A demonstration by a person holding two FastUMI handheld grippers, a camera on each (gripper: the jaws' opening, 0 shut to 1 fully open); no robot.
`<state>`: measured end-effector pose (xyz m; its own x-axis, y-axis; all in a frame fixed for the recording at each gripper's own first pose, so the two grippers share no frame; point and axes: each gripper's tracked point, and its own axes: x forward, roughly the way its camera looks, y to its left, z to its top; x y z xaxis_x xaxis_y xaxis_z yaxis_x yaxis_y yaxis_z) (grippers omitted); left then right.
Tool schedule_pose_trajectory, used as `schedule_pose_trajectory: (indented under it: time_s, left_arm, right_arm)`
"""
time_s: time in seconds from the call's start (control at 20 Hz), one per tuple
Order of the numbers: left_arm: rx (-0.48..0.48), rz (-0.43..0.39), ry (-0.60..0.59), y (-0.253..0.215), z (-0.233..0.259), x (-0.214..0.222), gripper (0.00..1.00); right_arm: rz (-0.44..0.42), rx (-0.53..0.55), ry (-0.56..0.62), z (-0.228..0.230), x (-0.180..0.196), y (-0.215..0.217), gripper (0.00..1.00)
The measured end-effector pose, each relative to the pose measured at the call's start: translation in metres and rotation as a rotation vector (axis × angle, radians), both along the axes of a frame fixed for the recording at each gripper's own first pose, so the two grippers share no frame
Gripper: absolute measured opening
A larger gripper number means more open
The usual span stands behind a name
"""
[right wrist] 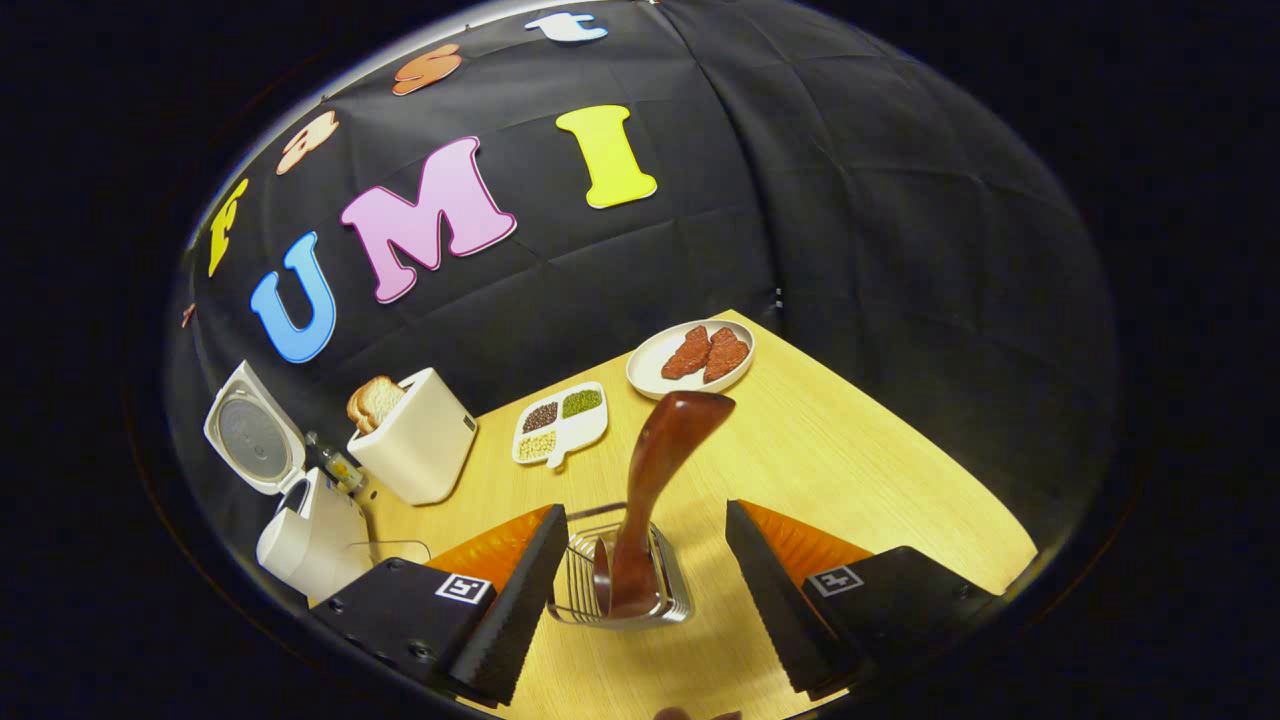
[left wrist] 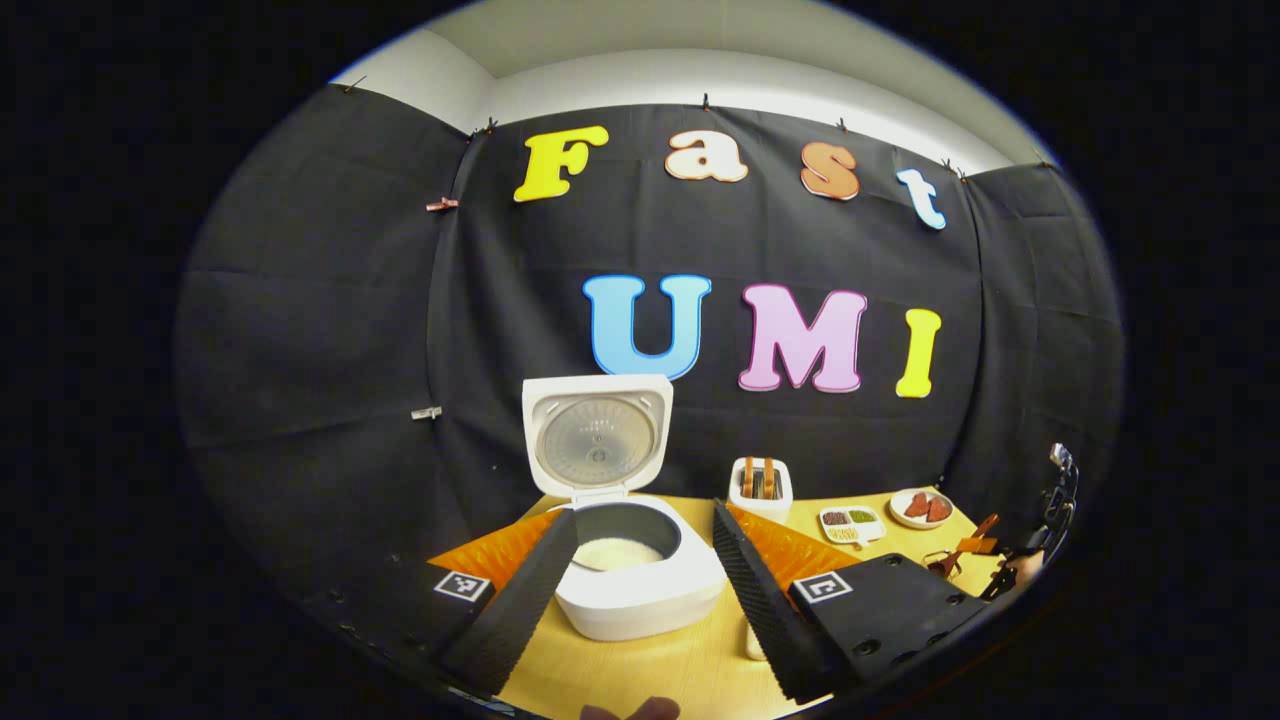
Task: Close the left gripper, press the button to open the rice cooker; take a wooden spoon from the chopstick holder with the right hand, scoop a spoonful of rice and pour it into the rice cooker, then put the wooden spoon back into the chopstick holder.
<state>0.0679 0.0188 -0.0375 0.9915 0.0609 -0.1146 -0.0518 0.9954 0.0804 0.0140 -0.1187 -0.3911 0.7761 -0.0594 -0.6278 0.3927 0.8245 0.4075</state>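
The white rice cooker stands open with its lid upright and white rice in its pot. My left gripper is open, held short of the cooker, which I see between its fingers. In the right gripper view, the brown wooden spoon stands tilted in the wire chopstick holder. My right gripper is open with a finger on either side of the holder, neither touching the spoon. The cooker lies to the far left there.
A white toaster holding bread stands on the wooden table. Beside it are a divided dish of beans and a plate of meat slices. The table's right edge and far corner meet the black cloth wall.
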Motion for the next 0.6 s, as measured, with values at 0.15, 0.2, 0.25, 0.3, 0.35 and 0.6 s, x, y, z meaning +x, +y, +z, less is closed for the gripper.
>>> schedule_pose_trajectory:
  time_s: [0.15,0.2,0.25,0.3,0.35,0.6]
  left_arm:
    - [-0.006,-0.030,-0.092,-0.001,0.042,0.030,0.95]
    - [-0.011,-0.032,-0.122,0.001,0.054,0.042,0.95]
    - [-0.011,-0.034,-0.154,0.004,0.068,0.055,0.95]
    - [-0.002,-0.038,-0.186,0.004,0.081,0.069,0.95]
    - [0.015,-0.031,-0.211,0.009,0.094,0.083,0.95]
    - [0.022,0.003,-0.264,0.040,0.123,0.177,0.95]
  right_arm:
    - [0.010,-0.062,-0.014,0.033,-0.027,0.004,0.98]
    - [0.023,-0.074,-0.024,0.045,-0.032,0.009,0.98]
    - [0.035,-0.085,-0.037,0.059,-0.037,0.012,0.98]
    - [0.044,-0.099,-0.057,0.075,-0.040,0.013,0.98]
    - [0.049,-0.106,-0.078,0.091,-0.040,0.014,0.98]
    - [0.054,-0.144,-0.197,0.167,-0.039,0.019,0.98]
